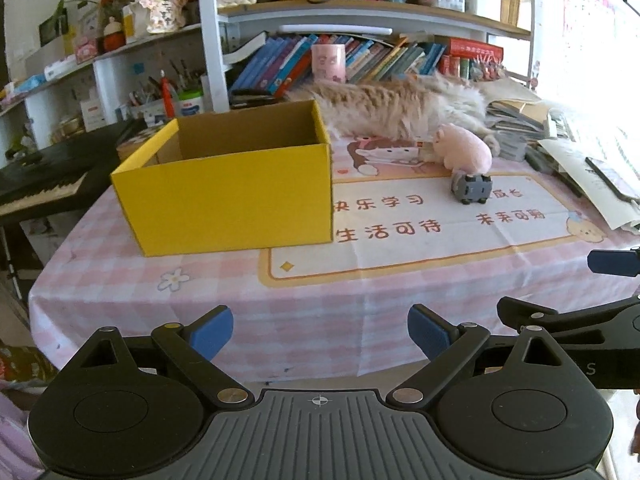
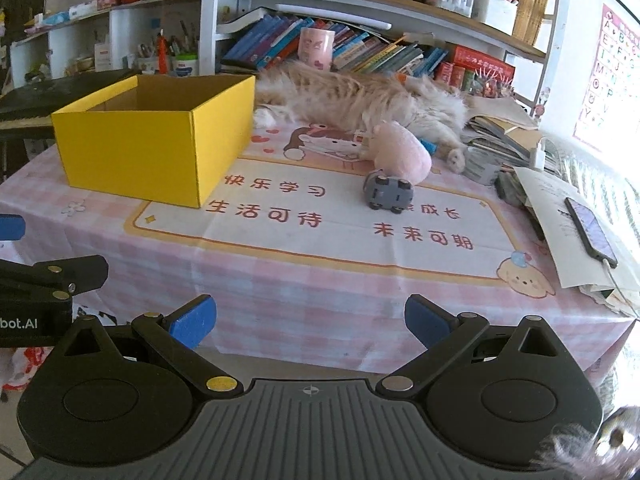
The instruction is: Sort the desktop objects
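An open yellow cardboard box [image 1: 232,196] stands on the left of the pink checked tablecloth [image 1: 304,312]; it also shows in the right wrist view [image 2: 140,152]. A grey toy car [image 1: 471,188] lies on its side by a pink plush pig [image 1: 466,148], to the right of the box; the car [image 2: 388,193] and pig [image 2: 402,151] also show in the right wrist view. My left gripper [image 1: 320,336] is open and empty, before the table's front edge. My right gripper [image 2: 310,326] is open and empty, also before the front edge.
A long-haired cat [image 1: 400,106] lies across the back of the table behind the toys. Stacked papers and a phone [image 2: 591,232] cover the right side. A bookshelf [image 1: 360,12] stands behind, and a keyboard piano [image 1: 44,184] is to the left.
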Demonstrator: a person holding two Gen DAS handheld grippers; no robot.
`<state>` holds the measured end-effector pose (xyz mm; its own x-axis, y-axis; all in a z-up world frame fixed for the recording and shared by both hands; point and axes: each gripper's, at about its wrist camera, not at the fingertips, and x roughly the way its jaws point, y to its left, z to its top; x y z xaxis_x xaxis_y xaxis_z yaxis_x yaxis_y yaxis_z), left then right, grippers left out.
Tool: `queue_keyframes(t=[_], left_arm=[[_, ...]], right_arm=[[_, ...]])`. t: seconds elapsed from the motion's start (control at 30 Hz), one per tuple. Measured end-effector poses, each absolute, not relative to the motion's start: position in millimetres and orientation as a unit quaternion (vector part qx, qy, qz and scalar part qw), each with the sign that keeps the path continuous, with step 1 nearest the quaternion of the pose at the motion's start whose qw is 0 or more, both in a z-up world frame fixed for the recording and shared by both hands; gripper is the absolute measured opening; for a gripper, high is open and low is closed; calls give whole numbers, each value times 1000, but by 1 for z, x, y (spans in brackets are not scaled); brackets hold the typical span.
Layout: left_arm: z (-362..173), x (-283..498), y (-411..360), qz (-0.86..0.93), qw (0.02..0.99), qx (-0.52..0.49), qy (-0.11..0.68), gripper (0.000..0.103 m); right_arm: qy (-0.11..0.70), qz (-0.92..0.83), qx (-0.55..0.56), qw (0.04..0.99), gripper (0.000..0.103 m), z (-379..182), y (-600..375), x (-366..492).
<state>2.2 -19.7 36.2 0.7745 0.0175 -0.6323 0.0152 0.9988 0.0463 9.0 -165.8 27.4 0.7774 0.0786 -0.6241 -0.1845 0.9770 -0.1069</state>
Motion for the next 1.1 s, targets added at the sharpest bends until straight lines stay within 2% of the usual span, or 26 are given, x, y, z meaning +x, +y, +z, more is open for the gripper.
queue_keyframes(t=[0.53, 1.1], left_arm=[[34, 38, -53, -35, 939, 32, 340, 96], [22, 66, -76, -54, 929, 45, 364, 96]], right_arm=[[334, 37, -76, 939, 101, 28, -200, 35], [375, 32, -42, 925, 97, 12, -225, 60]])
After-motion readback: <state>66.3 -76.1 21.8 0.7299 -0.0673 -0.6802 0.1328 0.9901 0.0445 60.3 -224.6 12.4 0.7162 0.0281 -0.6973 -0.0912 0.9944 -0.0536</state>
